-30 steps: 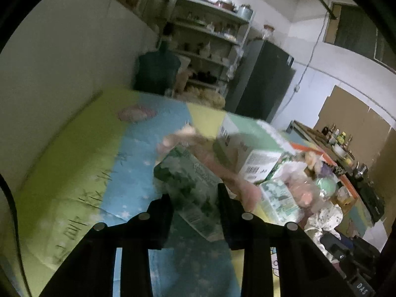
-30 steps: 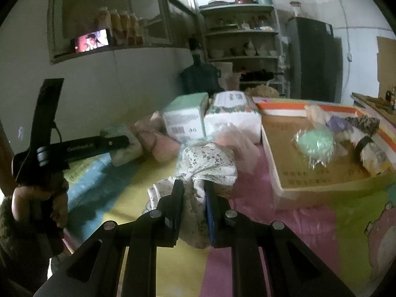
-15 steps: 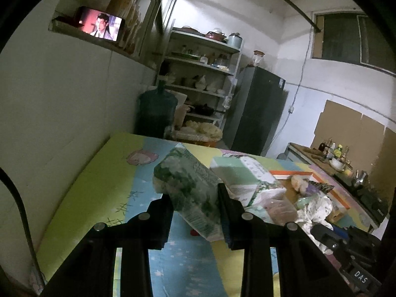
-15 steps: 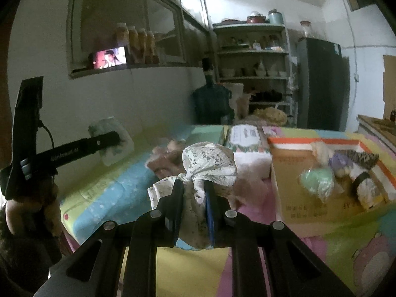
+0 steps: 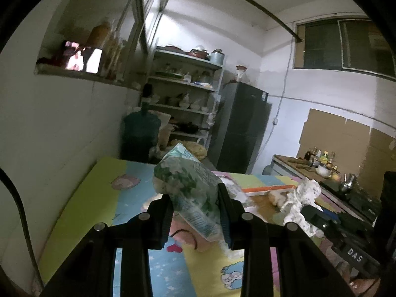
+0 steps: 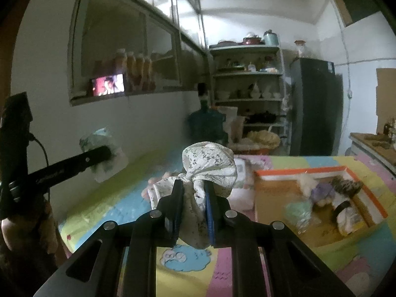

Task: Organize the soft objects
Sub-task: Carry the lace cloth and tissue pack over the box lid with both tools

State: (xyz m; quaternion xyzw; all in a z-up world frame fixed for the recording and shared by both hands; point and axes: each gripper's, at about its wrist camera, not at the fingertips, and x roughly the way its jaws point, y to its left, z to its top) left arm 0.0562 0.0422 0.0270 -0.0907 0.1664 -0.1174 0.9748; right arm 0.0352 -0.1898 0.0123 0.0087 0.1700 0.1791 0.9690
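Observation:
My left gripper point(image 5: 195, 205) is shut on a green-and-white soft plastic pack point(image 5: 190, 188) and holds it well above the colourful mat. It also shows in the right wrist view point(image 6: 104, 153) at the left. My right gripper point(image 6: 194, 198) is shut on a white floral cloth bundle point(image 6: 210, 168), also held above the mat; the bundle shows in the left wrist view point(image 5: 300, 203). A cardboard box with an orange rim point(image 6: 319, 173) lies to the right and holds several soft items point(image 6: 321, 193).
A colourful foam mat point(image 5: 99, 198) covers the surface. Pink soft items point(image 5: 190, 237) lie on it below the left gripper. White tissue boxes point(image 6: 242, 173) stand behind the cloth. A wall is at the left; shelves, a water jug point(image 5: 139, 133) and a fridge point(image 5: 242, 128) stand behind.
Both grippers have risen with their loads; the mat and boxes have dropped lower in both views. The box has shifted right in the right wrist view.

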